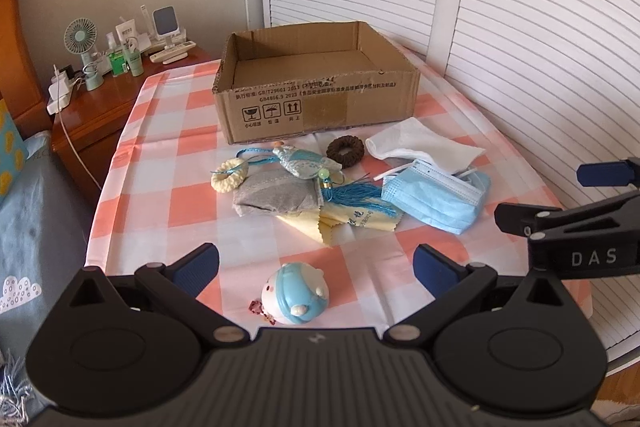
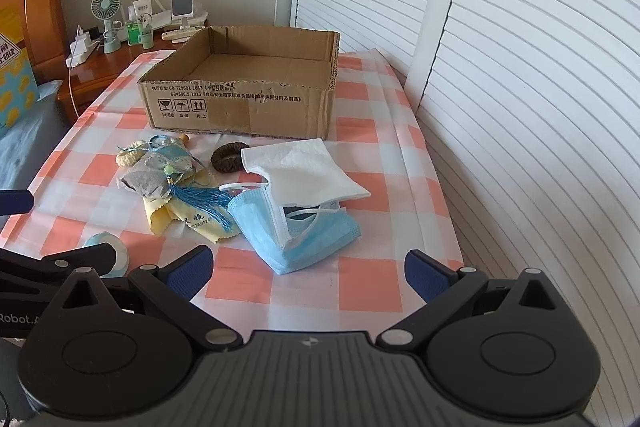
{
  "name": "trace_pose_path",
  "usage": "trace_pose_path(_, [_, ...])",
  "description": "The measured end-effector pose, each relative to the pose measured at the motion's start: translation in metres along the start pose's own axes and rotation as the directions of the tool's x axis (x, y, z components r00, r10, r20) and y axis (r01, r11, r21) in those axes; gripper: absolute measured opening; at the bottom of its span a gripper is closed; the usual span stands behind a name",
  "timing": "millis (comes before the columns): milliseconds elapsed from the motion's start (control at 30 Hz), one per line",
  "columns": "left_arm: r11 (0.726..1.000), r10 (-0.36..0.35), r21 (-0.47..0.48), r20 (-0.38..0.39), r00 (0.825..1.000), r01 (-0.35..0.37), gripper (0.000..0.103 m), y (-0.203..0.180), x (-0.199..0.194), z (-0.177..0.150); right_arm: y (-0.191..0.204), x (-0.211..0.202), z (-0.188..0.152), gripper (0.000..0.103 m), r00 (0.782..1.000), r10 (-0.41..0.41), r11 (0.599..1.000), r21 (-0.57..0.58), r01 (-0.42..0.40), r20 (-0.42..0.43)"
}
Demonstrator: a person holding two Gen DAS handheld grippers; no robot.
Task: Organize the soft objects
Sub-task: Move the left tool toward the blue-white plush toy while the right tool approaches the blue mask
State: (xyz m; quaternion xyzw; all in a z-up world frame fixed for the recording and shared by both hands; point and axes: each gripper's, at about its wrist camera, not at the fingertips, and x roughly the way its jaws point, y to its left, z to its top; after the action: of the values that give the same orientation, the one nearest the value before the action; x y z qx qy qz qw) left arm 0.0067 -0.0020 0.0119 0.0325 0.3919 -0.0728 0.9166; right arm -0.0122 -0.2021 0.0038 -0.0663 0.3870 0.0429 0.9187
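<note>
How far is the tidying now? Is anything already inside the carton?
Nothing looks done: the cardboard box is empty. Nothing is in hand; the left gripper and right gripper are both open and hold nothing. Left to do: the blue mask, white cloth, brown hair tie, grey pouch and round toy all lie on the tablecloth.

The right tool (image 2: 308, 273) hung wide open above the checked surface (image 2: 372, 291), gripping nothing. Just ahead lay a blue face mask (image 2: 296, 239) with a white cloth (image 2: 304, 167) overlapping its far edge. A brown hair tie (image 2: 228, 157) sat beside the cloth, before the empty cardboard box (image 2: 240, 103).
</note>
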Motion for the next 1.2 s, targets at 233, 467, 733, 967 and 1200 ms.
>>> trace_pose_path(233, [0.997,-0.043,0.063,-0.009,0.999,0.043,0.102,0.008,0.019,-0.005,-0.006,0.01,0.0,0.103,0.999,0.027,0.999,-0.026,-0.027,0.033])
trace_pose_path(467, [0.997,-0.059,0.042,-0.098,0.993,0.063,0.102,0.024,0.054,-0.024,-0.015,0.022,-0.002,0.103,0.999,0.03,0.999,-0.038,-0.029,0.032])
trace_pose_path(733, [0.995,-0.103,0.001,-0.142,0.985,0.104,0.102,0.034,0.081,-0.033,-0.018,0.044,-0.01,0.103,0.998,0.062,0.997,-0.054,-0.061,0.011])
trace_pose_path(967, [0.994,-0.095,0.047,-0.12,0.988,0.101,0.103,0.034,0.084,-0.038,-0.023,0.065,-0.021,0.103,0.995,0.099,0.993,-0.07,-0.099,-0.006])
trace_pose_path(1200, [0.992,-0.103,0.066,-0.102,0.989,0.11,0.103,0.037,0.083,-0.04,-0.033,0.086,-0.032,0.103,0.991,0.127,0.99,-0.05,-0.129,-0.038])
